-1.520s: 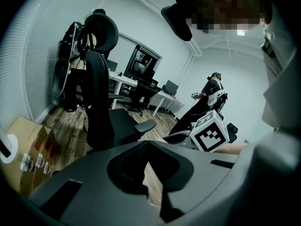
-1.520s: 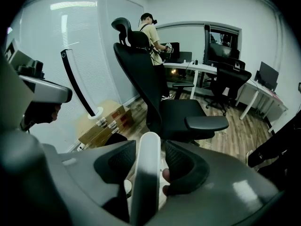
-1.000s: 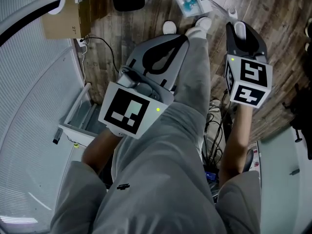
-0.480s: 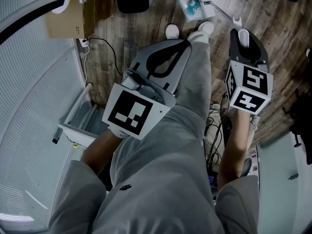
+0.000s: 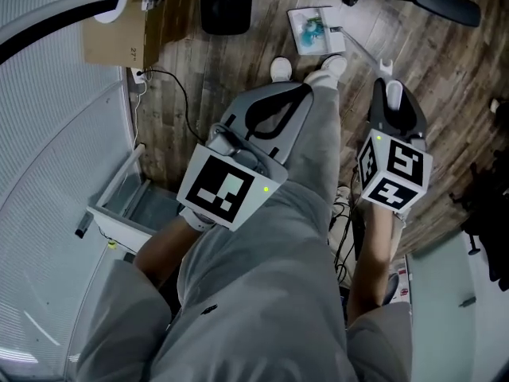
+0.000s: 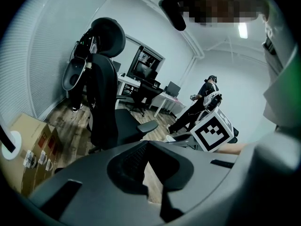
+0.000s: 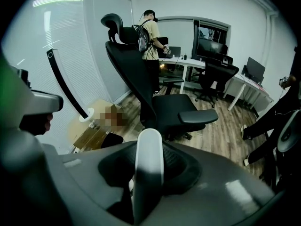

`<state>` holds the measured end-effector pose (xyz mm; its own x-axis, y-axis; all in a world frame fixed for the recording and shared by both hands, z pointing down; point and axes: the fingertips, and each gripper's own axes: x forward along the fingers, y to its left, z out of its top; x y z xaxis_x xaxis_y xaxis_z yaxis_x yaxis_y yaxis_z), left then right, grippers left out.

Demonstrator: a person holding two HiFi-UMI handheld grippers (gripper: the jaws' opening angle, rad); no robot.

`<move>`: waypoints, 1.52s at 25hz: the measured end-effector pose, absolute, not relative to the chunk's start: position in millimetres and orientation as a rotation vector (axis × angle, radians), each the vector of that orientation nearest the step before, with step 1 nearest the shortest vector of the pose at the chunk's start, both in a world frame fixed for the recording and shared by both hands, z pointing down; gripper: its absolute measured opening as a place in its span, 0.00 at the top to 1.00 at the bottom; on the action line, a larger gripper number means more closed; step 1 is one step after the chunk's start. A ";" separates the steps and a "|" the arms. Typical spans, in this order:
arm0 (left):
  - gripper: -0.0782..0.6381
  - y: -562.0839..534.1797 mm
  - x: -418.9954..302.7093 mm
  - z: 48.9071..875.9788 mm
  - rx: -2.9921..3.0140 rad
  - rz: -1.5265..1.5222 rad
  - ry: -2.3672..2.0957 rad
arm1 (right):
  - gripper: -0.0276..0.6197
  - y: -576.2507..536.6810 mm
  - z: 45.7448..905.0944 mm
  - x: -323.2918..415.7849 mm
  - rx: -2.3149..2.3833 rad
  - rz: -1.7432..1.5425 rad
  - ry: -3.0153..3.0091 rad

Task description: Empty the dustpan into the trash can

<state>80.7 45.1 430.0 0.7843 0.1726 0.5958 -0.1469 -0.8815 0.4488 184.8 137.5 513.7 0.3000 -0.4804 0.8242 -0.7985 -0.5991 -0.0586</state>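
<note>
Biggest danger: the dustpan [image 5: 322, 42], low beside the black trash can [image 5: 226, 8], tilts early and spills its teal litter [image 5: 308, 24] onto the wooden floor [image 5: 445, 38]. Smaller risk: its white handle [image 7: 149, 164] twists in the right gripper's [image 5: 389, 94] clamped jaws. The left gripper [image 5: 301, 92] has its jaws together and empty. The cardboard box [image 5: 119, 38] seems to read "27".

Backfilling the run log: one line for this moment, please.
left tool: shut, empty | right tool: shut on long white dustpan handle | white dustpan: beside black trash can, apart, not emptied
</note>
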 end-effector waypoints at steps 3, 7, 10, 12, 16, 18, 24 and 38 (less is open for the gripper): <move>0.88 45.9 77.2 424.7 2.496 0.886 0.014 | 0.76 133.2 499.7 178.4 2.217 1.195 -1.164; 0.88 46.2 72.7 414.4 2.499 0.868 0.005 | 0.76 128.4 478.3 174.4 2.237 1.192 -1.173; 0.88 43.1 71.1 404.6 2.522 0.833 -0.007 | 0.77 124.7 461.6 174.0 2.257 1.184 -1.173; 0.88 39.4 68.9 396.9 2.537 0.809 -0.022 | 0.77 120.4 449.2 172.3 2.264 1.174 -1.178; 0.88 33.2 63.1 381.5 2.548 0.785 -0.053 | 0.77 112.7 422.2 167.4 2.270 1.144 -1.192; 0.88 29.8 59.3 374.8 2.559 0.772 -0.071 | 0.77 109.6 410.4 163.6 2.267 1.129 -1.200; 0.88 14.9 49.1 355.0 2.581 0.733 -0.110 | 0.77 100.4 380.6 160.0 2.287 1.104 -1.193; 0.88 8.1 30.9 322.9 2.629 0.690 -0.113 | 0.77 88.7 321.6 143.5 2.380 1.047 -1.188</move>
